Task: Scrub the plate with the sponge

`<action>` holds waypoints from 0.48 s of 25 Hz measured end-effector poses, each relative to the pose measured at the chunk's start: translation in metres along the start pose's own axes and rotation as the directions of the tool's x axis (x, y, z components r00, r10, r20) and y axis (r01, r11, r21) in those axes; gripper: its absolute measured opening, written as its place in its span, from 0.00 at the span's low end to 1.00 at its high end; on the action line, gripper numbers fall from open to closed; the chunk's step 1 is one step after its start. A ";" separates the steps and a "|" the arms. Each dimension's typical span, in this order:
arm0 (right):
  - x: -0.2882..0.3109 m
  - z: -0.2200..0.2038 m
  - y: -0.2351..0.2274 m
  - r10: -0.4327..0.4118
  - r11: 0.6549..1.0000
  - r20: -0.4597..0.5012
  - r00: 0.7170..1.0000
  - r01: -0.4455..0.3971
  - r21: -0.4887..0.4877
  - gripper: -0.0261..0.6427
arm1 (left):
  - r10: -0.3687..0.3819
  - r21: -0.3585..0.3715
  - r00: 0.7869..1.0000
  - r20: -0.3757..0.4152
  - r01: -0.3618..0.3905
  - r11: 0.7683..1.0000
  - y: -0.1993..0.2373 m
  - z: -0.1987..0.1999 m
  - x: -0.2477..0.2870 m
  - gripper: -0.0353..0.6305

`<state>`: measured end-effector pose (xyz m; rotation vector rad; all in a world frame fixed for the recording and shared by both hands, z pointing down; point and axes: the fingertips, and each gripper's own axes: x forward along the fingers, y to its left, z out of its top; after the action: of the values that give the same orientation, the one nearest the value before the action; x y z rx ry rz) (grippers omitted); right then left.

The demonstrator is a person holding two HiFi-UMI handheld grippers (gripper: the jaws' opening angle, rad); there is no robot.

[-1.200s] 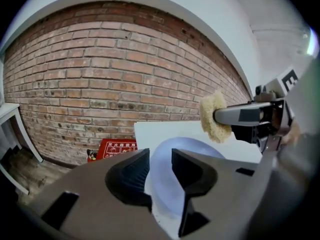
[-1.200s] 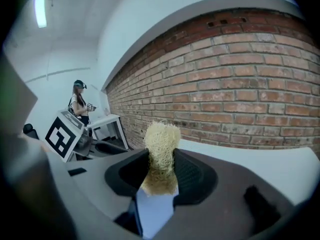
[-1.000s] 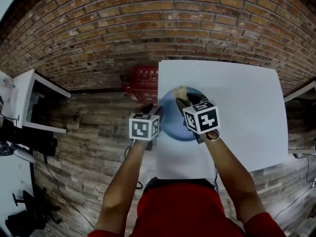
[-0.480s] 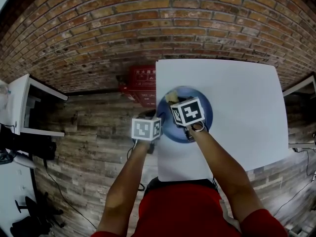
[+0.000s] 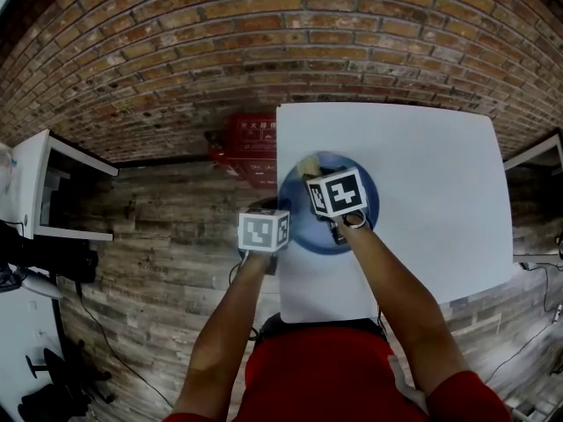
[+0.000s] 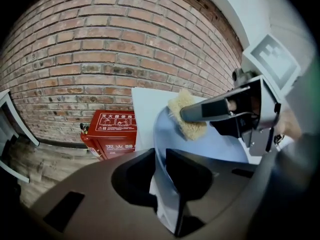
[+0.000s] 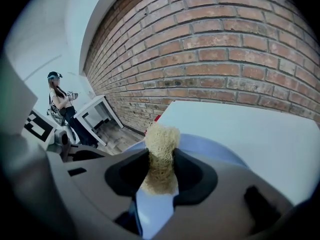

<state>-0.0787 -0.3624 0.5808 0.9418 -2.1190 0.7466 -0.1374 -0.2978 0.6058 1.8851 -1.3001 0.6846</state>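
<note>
Right tool point(image 7: 160, 170) lower, fibrous tan sponge point(image 7: 161, 143) on round blue plate point(image 7: 212, 148)

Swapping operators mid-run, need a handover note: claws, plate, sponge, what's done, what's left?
Left claw: jaws have just been closing, now clamped on the rim of the blue plate, which sits on the white table.
Right claw: shut on the sponge, held over the plate's far side; contact unclear.
Done: both grips made.
To do: press the sponge down and scrub the plate.
</note>
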 end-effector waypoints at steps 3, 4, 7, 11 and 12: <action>-0.007 -0.003 -0.016 -0.026 1.000 0.001 1.000 0.026 0.012 0.27 | 0.006 -0.004 1.000 0.004 -0.006 1.000 0.001 0.000 0.000 0.16; -0.010 -0.005 -0.023 -0.037 0.999 0.000 0.999 0.037 0.014 0.27 | 0.007 -0.005 1.000 0.005 -0.007 1.000 0.001 -0.001 0.000 0.16; -0.020 -0.011 -0.043 -0.072 0.997 -0.003 0.997 0.072 0.027 0.27 | 0.014 -0.005 1.000 0.006 -0.014 1.000 0.001 -0.001 -0.001 0.16; -0.034 -0.020 -0.067 -0.113 0.993 -0.010 0.994 0.113 0.043 0.27 | 0.021 -0.008 1.000 0.011 -0.021 1.000 0.000 0.000 -0.001 0.16; -0.036 -0.022 -0.071 -0.121 0.992 -0.012 0.993 0.121 0.045 0.27 | 0.021 -0.009 1.000 0.012 -0.021 1.000 0.000 0.000 -0.001 0.16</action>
<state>0.0033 -0.3724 0.5814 1.0792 -2.0239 0.7392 -0.1377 -0.2971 0.6053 1.8735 -1.3303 0.6779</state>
